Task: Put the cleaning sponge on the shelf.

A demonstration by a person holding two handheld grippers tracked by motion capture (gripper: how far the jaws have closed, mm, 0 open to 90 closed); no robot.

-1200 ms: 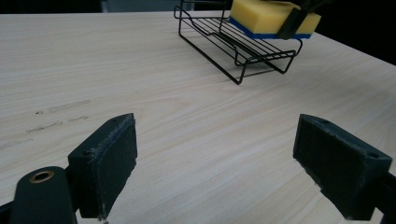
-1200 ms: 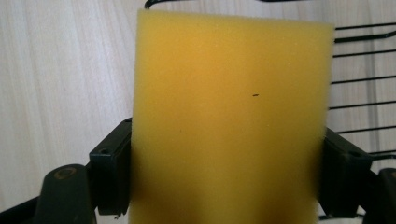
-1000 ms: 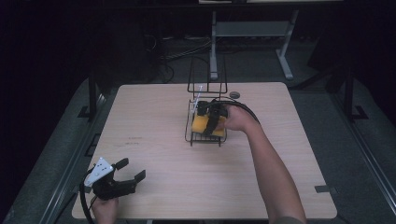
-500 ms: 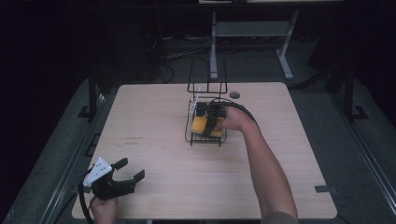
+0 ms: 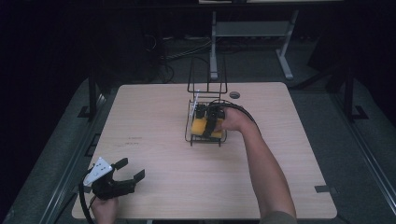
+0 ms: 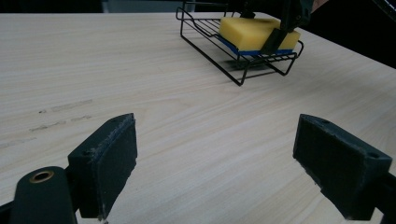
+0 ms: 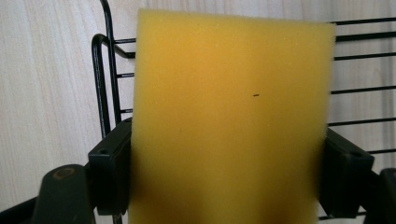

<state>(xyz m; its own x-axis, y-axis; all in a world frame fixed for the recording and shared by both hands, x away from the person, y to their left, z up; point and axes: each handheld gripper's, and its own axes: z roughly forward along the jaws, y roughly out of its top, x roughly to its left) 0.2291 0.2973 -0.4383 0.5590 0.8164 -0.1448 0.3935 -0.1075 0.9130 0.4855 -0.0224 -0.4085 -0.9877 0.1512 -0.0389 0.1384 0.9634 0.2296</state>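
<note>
Right gripper [image 5: 211,125] clamps the yellow foam sponge [image 7: 229,121] in the black wire rack [image 5: 205,135]; release only once flat. Left gripper [image 5: 122,179] idles, jaws spread

Pale wood-grain surface [image 5: 154,116] with a black wire rack [image 5: 205,137] standing on it beneath the right gripper [image 5: 209,122], well apart from the left gripper [image 5: 128,175] at the near edge.
</note>
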